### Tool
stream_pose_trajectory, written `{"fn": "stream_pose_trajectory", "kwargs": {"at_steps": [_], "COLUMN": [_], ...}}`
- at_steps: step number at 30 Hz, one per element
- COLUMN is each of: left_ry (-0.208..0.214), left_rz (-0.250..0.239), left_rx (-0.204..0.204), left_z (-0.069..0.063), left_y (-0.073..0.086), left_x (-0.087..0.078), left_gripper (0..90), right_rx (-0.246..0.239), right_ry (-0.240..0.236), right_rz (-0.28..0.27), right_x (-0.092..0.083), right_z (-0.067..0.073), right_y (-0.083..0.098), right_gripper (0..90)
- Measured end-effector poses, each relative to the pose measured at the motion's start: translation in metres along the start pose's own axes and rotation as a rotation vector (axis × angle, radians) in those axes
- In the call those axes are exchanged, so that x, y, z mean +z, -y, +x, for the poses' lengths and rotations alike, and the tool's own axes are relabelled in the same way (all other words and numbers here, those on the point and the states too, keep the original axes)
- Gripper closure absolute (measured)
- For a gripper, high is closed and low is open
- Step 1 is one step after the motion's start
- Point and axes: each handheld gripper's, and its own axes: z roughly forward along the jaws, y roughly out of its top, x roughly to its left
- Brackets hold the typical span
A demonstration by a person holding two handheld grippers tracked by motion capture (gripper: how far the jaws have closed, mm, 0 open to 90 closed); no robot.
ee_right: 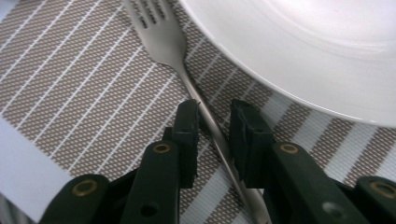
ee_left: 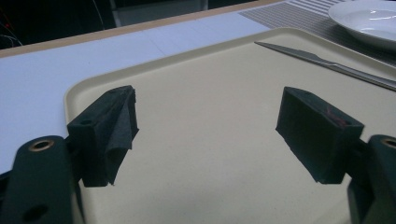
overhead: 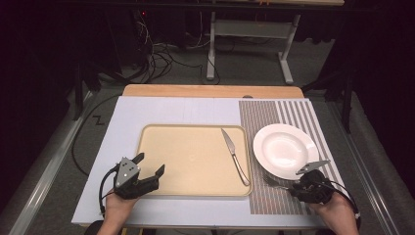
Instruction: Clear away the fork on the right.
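The right gripper (ee_right: 212, 126) is down on the striped mat (ee_right: 84, 88), its jaws straddling the handle of the fork (ee_right: 175, 56), which lies just beside the near-left rim of the plate (ee_right: 299, 51) with its tines pointing away from the hand. The jaws stand narrow with the handle between them; from here I think there is a sliver of mat showing on each side of the metal, so I would call them not quite clamped, though the angle is poor. To do this pick well, the pads should meet the handle squarely across its width, since it runs slightly askew between them and could twist or skid when squeezed. The handle is thin and lies flat on the mat, so the tips want to sit right down on the weave before closing, then lift straight up, keeping away from the plate rim so the tines do not clip it. On the other side of the plate's left edge sits the tray (overhead: 195, 161), with the knife (overhead: 234, 155) lying along the tray edge nearest the plate. The left gripper (overhead: 149, 164) hangs over the tray's near-left corner, far from the plate, jaws wide apart and empty.
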Motion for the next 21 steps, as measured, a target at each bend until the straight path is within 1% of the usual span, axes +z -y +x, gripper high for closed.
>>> {"fn": "stream_pose_trajectory", "kwargs": {"at_steps": [3, 5, 6, 7, 8, 11, 15, 21], "left_ry": [0.001, 0.000, 0.000, 0.000, 0.000, 0.000, 0.000, -0.001], "left_rz": [0.000, 0.001, 0.001, 0.001, 0.001, 0.001, 0.001, 0.001], "left_rx": [0.000, 0.000, 0.000, 0.000, 0.001, 0.000, 0.001, 0.001], "left_z": [0.000, 0.000, 0.000, 0.000, 0.000, 0.000, 0.000, 0.000], "left_y": [0.000, 0.000, 0.000, 0.000, 0.000, 0.000, 0.000, 0.000], "left_x": [0.000, 0.000, 0.000, 0.000, 0.000, 0.000, 0.000, 0.000], "left_gripper": [21.6, 21.6, 21.6, 21.6, 21.6, 21.6, 21.8, 21.8], "right_rx": [-0.014, -0.029, -0.037, -0.041, -0.055, -0.075, -0.101, -0.112], "right_ry": [0.004, -0.009, -0.005, -0.012, -0.013, -0.006, -0.013, -0.005], "right_rz": [0.002, 0.001, 0.003, 0.005, 0.005, 0.005, 0.009, 0.020], "right_x": [0.000, 0.001, 0.001, 0.001, 0.001, 0.002, 0.004, 0.004], "right_z": [0.001, 0.002, 0.004, 0.005, 0.006, 0.010, 0.014, 0.017], "right_y": [-0.001, -0.001, -0.002, -0.003, -0.004, -0.006, -0.009, -0.012], "right_gripper": [75.6, 77.6, 78.6, 79.6, 80.4, 82.3, 84.5, 84.9]}}
